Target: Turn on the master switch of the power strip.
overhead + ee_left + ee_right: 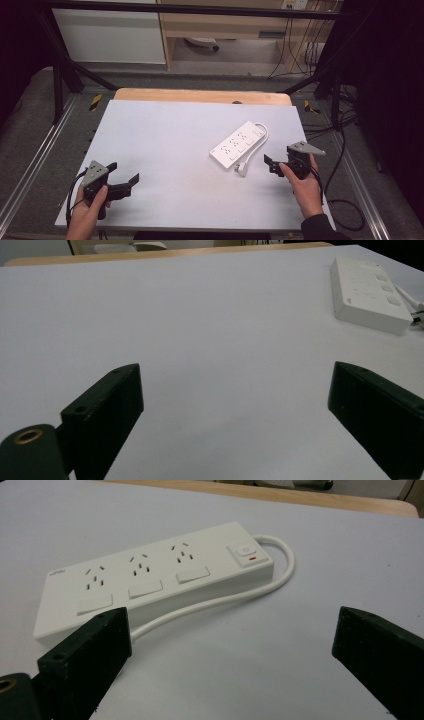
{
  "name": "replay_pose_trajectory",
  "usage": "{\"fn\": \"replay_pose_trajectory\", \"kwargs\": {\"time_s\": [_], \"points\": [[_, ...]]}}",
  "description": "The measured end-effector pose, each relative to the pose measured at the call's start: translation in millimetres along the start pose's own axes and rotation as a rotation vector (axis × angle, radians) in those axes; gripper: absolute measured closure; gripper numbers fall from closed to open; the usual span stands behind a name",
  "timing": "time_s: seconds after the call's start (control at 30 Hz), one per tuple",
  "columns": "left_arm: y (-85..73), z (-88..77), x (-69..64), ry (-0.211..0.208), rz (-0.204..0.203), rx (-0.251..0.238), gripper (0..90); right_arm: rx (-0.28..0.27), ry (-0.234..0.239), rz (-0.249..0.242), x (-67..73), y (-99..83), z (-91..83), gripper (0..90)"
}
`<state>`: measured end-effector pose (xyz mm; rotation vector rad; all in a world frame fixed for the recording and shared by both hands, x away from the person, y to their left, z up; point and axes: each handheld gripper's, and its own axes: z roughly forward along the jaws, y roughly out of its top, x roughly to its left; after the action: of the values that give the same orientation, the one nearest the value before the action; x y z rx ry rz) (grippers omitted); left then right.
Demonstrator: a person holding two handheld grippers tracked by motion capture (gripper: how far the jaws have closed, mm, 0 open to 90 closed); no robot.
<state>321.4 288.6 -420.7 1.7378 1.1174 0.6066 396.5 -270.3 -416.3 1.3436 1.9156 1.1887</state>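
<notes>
The right gripper (274,164) rests low over the tabletop (170,145) at its right side, held in the person's right hand (305,187), with its jaws spread wide and nothing between them. Just beside it, toward the middle of the tabletop, lies a white power strip (237,143), flat and set on a diagonal. In the right gripper view the power strip (150,580) shows three socket groups, a flat switch in front of each, and a main switch (246,552) with a red mark at the cord end. Its white cord (240,592) loops out of that end and runs back along the near side of the strip, passing behind the gripper's jaw at the left of that view. In the high view the cord ends in a white plug (242,168) lying on the tabletop between the strip and the right gripper, apart from both.

The left gripper (125,172) is at the near left of the tabletop, well apart from the strip, held in the left hand (90,212); its jaws are also wide apart and empty. In the left gripper view the power strip (367,295) lies far off at the upper right, with bare tabletop in between.
</notes>
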Motion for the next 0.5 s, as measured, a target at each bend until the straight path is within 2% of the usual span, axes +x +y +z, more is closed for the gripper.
{"fn": "replay_pose_trajectory", "kwargs": {"time_s": [0.27, 0.5], "points": [[5.8, 6.5, 6.2, 0.0, 0.006, -0.026, 7.6, -0.018, -0.023, -0.001, -4.5, 13.7, 7.0, 4.3], [4.9, 5.1, 11.1, 0.004, -0.02, -0.029, 7.7, -0.017, -0.042, -0.008, -9.4, 27.9, 10.7, 4.5]]}}
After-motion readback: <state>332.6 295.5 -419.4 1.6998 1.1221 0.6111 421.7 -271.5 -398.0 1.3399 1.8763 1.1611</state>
